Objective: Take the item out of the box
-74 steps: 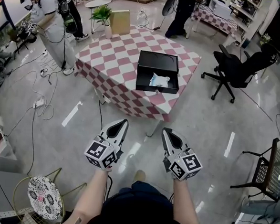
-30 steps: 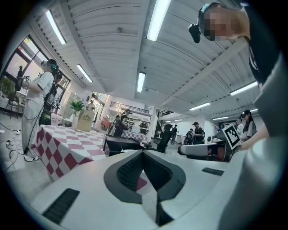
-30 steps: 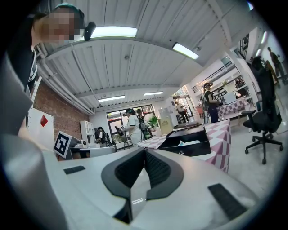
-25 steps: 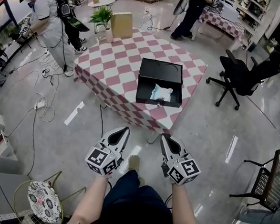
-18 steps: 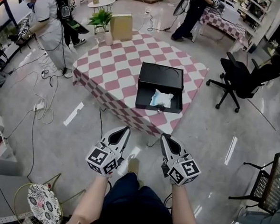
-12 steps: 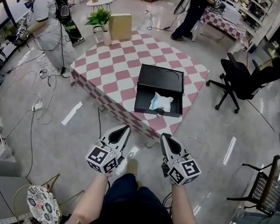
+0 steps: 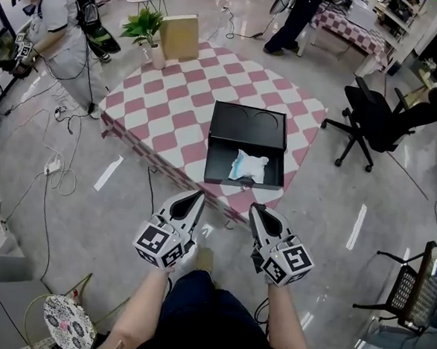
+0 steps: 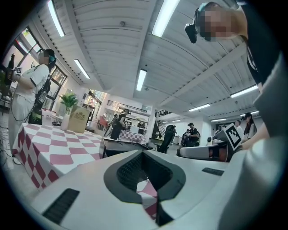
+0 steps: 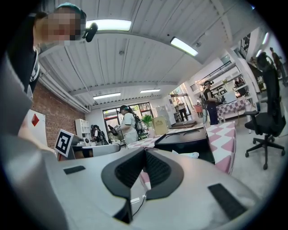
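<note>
A: Where does the bag [image 7: 247,165] lie?

B: Inside the open black box [image 7: 248,124] on the checked table [image 7: 171,107], ahead of both grippers and well apart from them.

A: Which one is nearer?

B: The right gripper [image 7: 256,211]. The bag sits almost straight beyond its tip, while the left gripper [image 7: 193,198] points off to one side. Both have their jaws pressed together, with nothing between them.

- Box [image 7: 248,126] stands open at the near edge of the surface [image 7: 171,107]; nothing overhead.
- Box walls ring the item [image 7: 247,165]; the opened lid closes off the far side.
- Office chair [image 7: 376,114] to the right, well apart.
</note>
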Available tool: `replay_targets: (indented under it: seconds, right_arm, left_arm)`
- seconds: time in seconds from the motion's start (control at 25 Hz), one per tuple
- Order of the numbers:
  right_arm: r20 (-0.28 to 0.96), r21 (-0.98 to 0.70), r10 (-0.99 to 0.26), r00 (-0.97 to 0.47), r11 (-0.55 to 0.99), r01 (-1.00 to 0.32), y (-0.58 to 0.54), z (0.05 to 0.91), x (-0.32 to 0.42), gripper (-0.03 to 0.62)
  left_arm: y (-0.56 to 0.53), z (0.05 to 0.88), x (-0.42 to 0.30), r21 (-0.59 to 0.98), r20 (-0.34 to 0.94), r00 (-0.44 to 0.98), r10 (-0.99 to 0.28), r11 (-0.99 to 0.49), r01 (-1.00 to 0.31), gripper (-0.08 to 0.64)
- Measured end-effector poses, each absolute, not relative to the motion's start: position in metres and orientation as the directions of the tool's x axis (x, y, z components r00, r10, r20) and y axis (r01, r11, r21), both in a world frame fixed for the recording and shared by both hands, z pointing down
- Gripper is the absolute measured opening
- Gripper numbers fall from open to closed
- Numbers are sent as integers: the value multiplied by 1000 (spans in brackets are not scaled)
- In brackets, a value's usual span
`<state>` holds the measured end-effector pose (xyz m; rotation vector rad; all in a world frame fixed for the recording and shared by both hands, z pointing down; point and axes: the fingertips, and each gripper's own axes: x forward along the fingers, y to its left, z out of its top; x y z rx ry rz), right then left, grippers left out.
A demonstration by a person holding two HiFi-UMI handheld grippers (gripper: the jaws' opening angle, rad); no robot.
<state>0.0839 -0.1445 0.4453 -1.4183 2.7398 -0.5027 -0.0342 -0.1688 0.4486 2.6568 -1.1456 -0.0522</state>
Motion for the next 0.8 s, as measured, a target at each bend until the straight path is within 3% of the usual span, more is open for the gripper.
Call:
replay_targets:
  seconds: [0.8]
  right_arm:
    - [201, -262, -809, -553, 499, -826, -211, 465, 80, 6]
  left_arm:
    - [-229, 462, -17, 236, 70, 758, -649, -727, -645, 2]
